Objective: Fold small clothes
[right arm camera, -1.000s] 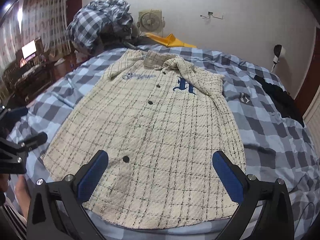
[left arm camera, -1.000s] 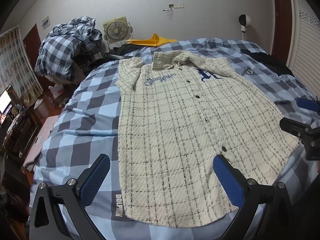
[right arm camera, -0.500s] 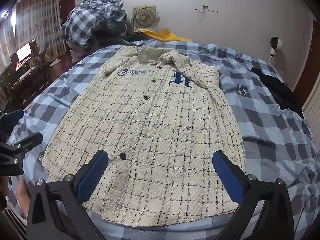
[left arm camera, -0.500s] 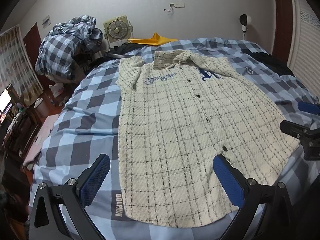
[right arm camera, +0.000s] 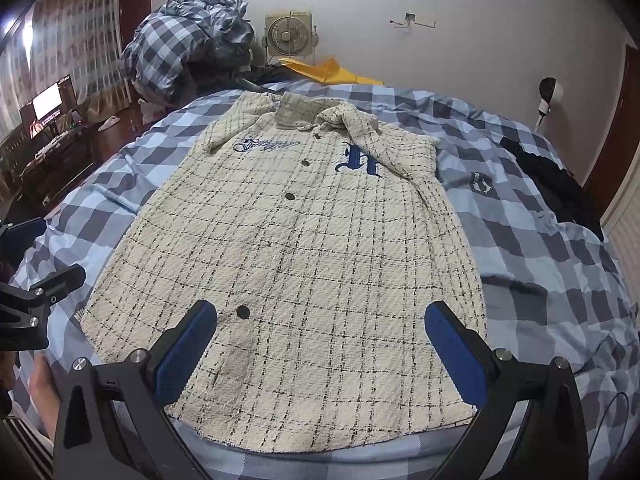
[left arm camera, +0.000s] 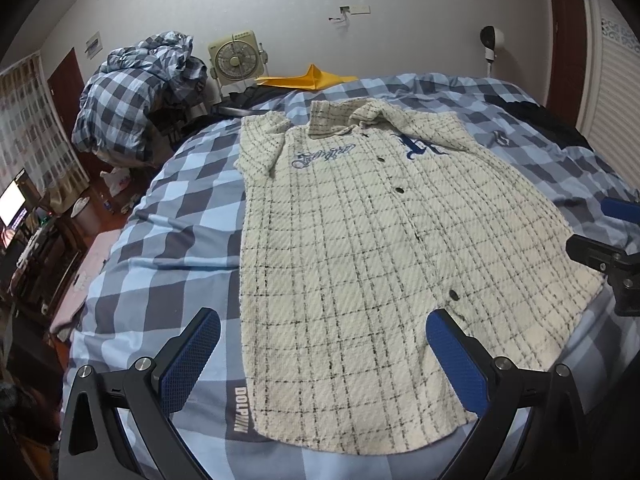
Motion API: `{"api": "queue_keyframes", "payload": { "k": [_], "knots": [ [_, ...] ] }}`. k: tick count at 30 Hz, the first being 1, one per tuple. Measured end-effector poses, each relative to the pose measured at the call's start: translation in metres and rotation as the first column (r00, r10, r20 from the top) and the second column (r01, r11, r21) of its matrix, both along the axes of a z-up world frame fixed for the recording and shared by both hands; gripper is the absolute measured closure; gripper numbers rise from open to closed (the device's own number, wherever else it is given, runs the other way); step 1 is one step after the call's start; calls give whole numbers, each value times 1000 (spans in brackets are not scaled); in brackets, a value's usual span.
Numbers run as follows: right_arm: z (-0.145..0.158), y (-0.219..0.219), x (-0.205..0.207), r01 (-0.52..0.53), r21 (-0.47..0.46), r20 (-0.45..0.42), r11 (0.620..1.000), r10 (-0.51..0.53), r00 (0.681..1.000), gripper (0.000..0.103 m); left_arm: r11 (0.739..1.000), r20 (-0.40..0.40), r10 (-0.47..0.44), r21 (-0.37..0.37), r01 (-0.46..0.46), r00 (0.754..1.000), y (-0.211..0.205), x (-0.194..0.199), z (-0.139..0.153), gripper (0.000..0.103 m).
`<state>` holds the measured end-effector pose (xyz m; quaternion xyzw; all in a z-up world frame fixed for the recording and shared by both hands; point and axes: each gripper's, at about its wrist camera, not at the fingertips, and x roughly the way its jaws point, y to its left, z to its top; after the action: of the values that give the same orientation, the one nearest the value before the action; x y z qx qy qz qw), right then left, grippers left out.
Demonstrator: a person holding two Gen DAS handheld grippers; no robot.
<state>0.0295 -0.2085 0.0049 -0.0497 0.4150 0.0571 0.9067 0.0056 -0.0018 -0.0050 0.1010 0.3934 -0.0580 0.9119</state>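
Observation:
A cream shirt (left arm camera: 360,248) (right arm camera: 304,264) with thin black checks, dark buttons and blue embroidery lies flat, front up, on the bed, collar toward the far wall. Both sleeves look tucked in at the shoulders. My left gripper (left arm camera: 324,354) hovers open above the hem's left part, blue pads wide apart, nothing between them. My right gripper (right arm camera: 320,346) hovers open above the hem's right part, also empty. Each gripper shows at the edge of the other's view: the right one (left arm camera: 612,248) and the left one (right arm camera: 28,280).
The bed cover (left arm camera: 172,216) is blue and grey checked. A heaped checked duvet (left arm camera: 132,100), a box fan (left arm camera: 236,60) and a yellow item (left arm camera: 312,78) sit at the headboard end. Dark clothing (right arm camera: 560,184) lies at the bed's right. A desk with lit screen (right arm camera: 48,104) stands left.
Both views have shifted slightly, the shirt sitting a little lower and nearer in the right wrist view. The shirt itself has not moved, and both grippers stay open.

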Motion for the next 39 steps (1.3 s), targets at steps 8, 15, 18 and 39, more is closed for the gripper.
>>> {"api": "queue_keyframes", "payload": {
  "k": [8,15,18,39],
  "knots": [
    [-1,1,0,-5,-1,-3,1000,5,1000,1,1000,10,11,-1,-11,1000,1,0,2,0],
    [-1,-6,2,10,51,-12,999,-10,1000,1,1000,-24,-1,-6,1,1000,-1,2,-2,0],
    [-2,-14,5,33,95,-26,995,-30,999,1,1000,-30,8,13,-8,1000,-2,2,-4,0],
    [-13,-20,14,49,142,-110,989,-34,993,1,998,-70,45,51,-41,997,-8,83,-9,0]
  ]
}}
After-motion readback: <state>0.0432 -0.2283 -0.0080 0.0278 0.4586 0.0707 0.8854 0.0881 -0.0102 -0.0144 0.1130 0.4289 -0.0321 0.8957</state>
